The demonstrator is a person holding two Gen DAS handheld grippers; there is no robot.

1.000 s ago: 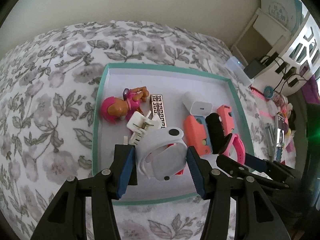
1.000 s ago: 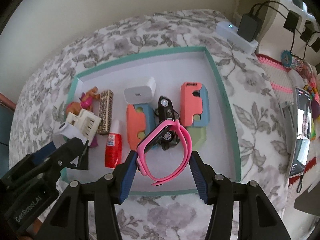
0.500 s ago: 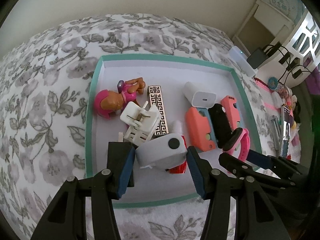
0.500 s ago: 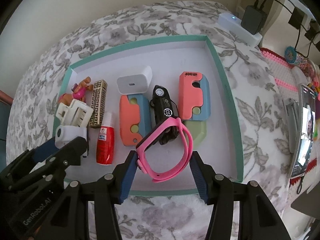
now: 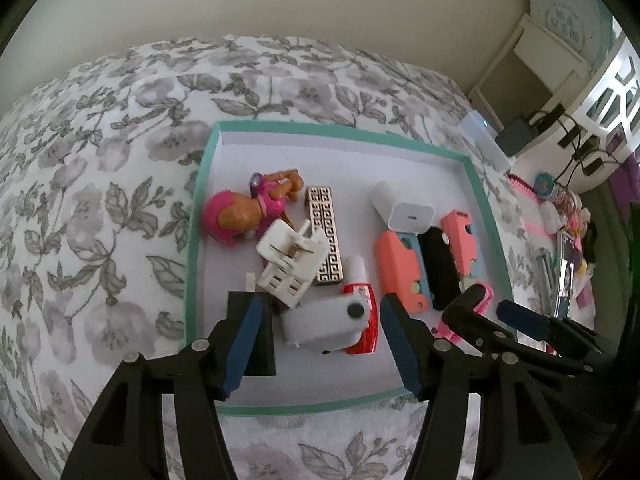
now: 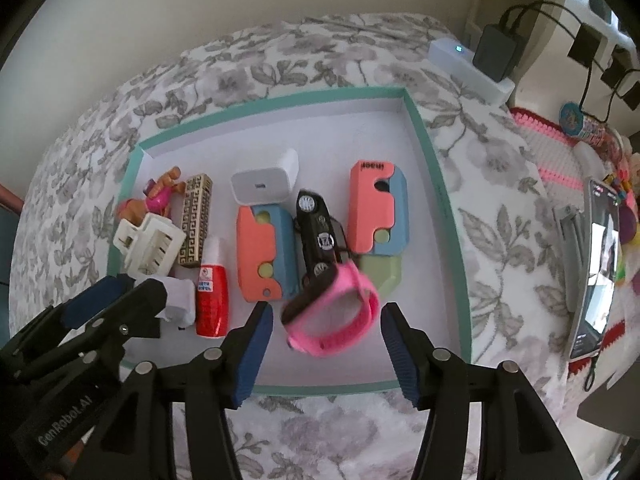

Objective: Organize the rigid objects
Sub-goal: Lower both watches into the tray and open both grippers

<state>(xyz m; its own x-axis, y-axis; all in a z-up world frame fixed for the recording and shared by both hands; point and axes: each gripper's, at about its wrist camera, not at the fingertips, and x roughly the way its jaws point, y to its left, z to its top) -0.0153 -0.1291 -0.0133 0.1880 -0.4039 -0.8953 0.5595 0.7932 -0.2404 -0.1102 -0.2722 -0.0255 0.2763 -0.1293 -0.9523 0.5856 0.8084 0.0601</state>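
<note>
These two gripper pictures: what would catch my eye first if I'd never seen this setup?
Probably the teal-rimmed tray on the flowered cloth, crowded with small bright things. Near its front edge a pink wristband lies between the right gripper's parted blue jaws, touching neither. A white-grey wristband lies likewise free in the left gripper, beside a red bottle.

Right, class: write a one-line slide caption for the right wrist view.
Open right gripper, jaws just widened, releases a pink watch into a teal-rimmed tray beside a black toy car.
</note>
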